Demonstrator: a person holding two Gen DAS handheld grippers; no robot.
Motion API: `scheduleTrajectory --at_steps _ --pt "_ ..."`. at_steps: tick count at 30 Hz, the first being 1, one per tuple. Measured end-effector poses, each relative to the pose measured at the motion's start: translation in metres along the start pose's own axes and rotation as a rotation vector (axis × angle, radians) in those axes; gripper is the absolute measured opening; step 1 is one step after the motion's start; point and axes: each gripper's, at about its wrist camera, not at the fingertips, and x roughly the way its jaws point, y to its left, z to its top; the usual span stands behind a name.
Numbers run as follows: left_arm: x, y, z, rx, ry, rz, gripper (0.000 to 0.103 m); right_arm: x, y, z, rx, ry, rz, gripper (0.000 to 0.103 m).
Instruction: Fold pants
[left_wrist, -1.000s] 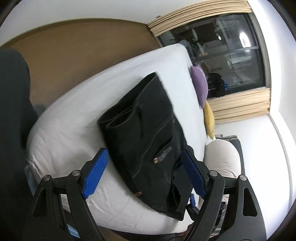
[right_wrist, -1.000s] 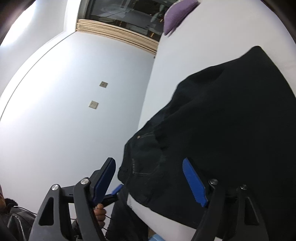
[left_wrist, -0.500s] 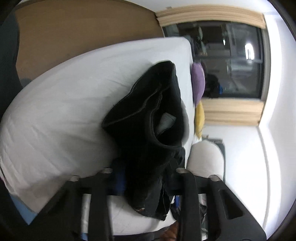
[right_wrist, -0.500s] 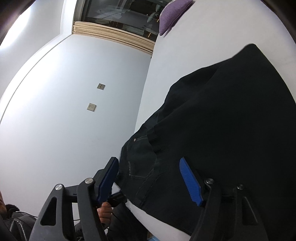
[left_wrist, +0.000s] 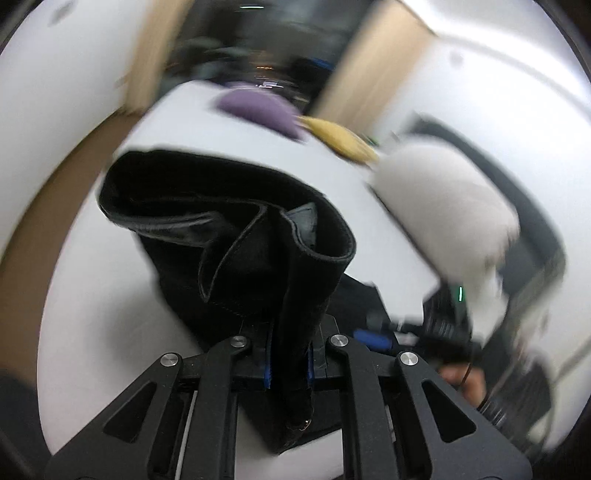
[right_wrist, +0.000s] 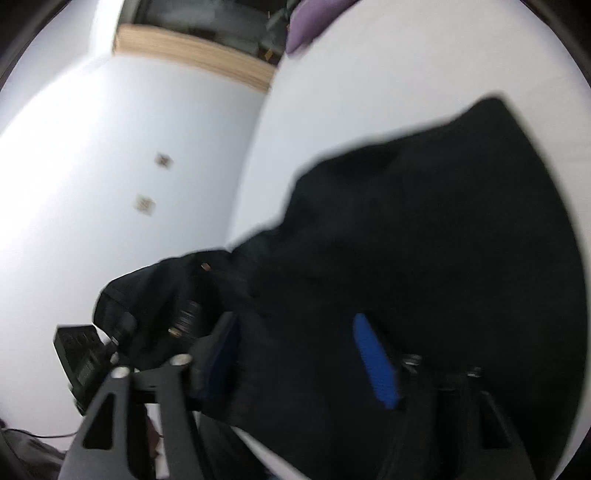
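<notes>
Black pants lie on a white bed. In the left wrist view my left gripper is shut on a fold of the pants near the waist and lifts it, so the cloth bunches and stands up off the sheet. In the right wrist view the pants spread across the bed, and my right gripper is open with its blue pads on either side of the pants' near edge, over the cloth. Both views are motion-blurred.
A purple cushion and a yellow cushion lie at the far end of the bed by a dark window. A white pillow sits at the right. A white wall runs along the bed's side.
My left gripper has shut on the pants and pulled them up, swinging to face along the bed. My right gripper has moved in over the pants' edge, still open.
</notes>
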Motion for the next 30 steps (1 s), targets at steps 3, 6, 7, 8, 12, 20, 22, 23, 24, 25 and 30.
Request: scheduleTrajectory --at_steps 3,6,7,8,12,20,22,23,24,25,30 --pt "0.049 -0.072 -0.004 0.189 0.095 -0.055 0.010 -0.032 -0.005 0.012 0.039 -0.048 0.124 0.085" --pt "0.101 -0.119 -0.023 0.317 0.199 -0.096 0.010 -0.058 -0.014 0.021 0.066 -0.092 0.238 0.093" --pt "0.120 -0.130 -0.029 0.349 0.229 -0.101 0.010 -0.066 -0.019 0.023 0.077 -0.109 0.264 0.095" --pt "0.134 -0.138 -0.034 0.369 0.252 -0.099 0.010 -0.074 -0.025 0.026 0.086 -0.121 0.287 0.096" --pt "0.174 -0.164 -0.057 0.465 0.315 -0.059 0.010 -0.080 -0.051 0.028 0.111 -0.083 0.199 0.098" --pt "0.163 -0.182 -0.102 0.694 0.282 0.024 0.010 -0.067 -0.066 0.033 0.105 0.033 0.037 0.061" --pt "0.158 -0.191 -0.112 0.767 0.265 0.045 0.010 -0.066 -0.061 0.037 0.092 0.045 0.018 0.058" --pt "0.159 -0.195 -0.117 0.796 0.260 0.054 0.010 -0.068 -0.057 0.039 0.082 0.049 0.005 0.048" --pt "0.160 -0.199 -0.124 0.836 0.261 0.064 0.010 -0.069 -0.052 0.040 0.063 0.057 -0.004 0.039" --pt "0.174 -0.201 -0.121 0.859 0.263 0.067 0.010 -0.068 -0.049 0.041 0.047 0.065 -0.017 0.026" --pt "0.191 -0.211 -0.152 0.934 0.288 0.036 0.010 -0.062 -0.059 0.027 0.059 0.069 -0.116 0.019"
